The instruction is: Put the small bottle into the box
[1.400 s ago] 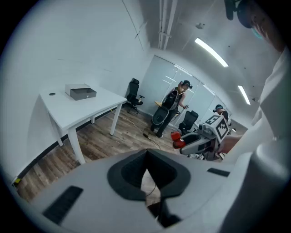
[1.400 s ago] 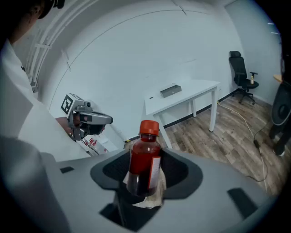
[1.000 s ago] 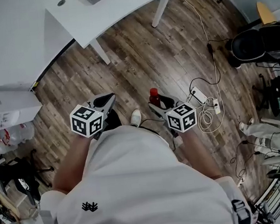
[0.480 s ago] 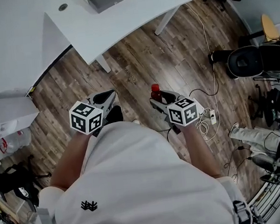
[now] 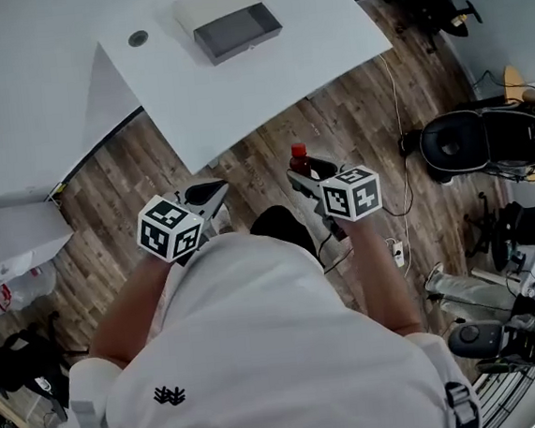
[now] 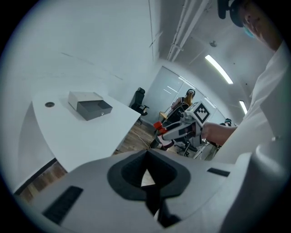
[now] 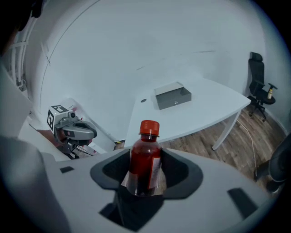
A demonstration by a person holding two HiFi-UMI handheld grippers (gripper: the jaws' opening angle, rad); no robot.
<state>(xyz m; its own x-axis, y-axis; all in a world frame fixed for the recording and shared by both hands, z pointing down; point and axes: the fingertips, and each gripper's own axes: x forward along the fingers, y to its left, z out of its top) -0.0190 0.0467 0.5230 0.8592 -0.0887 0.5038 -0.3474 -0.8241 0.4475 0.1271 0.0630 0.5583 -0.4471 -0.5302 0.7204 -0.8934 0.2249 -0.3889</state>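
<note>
The small bottle (image 7: 145,157), full of red liquid under a red cap, stands upright between the jaws of my right gripper (image 7: 144,184), which is shut on it. In the head view that bottle (image 5: 300,161) sticks up ahead of the right gripper (image 5: 307,178) over the wood floor, just short of the table edge. The box (image 5: 228,21), grey and open-topped, lies on the white table (image 5: 238,98); it is also visible as the box (image 7: 173,95) and the box (image 6: 89,106). My left gripper (image 5: 213,198) hangs at the left, jaws together, nothing in them.
A round cable hole (image 5: 139,38) sits in the table left of the box. A black office chair (image 5: 482,141) stands at the right and cables (image 5: 398,250) lie on the floor. A white unit (image 5: 10,233) is at the left, beside the wall.
The table and box have slid down and closer in the head view as the person stepped forward. Both grippers kept their places in front of the body, with the bottle still held.
</note>
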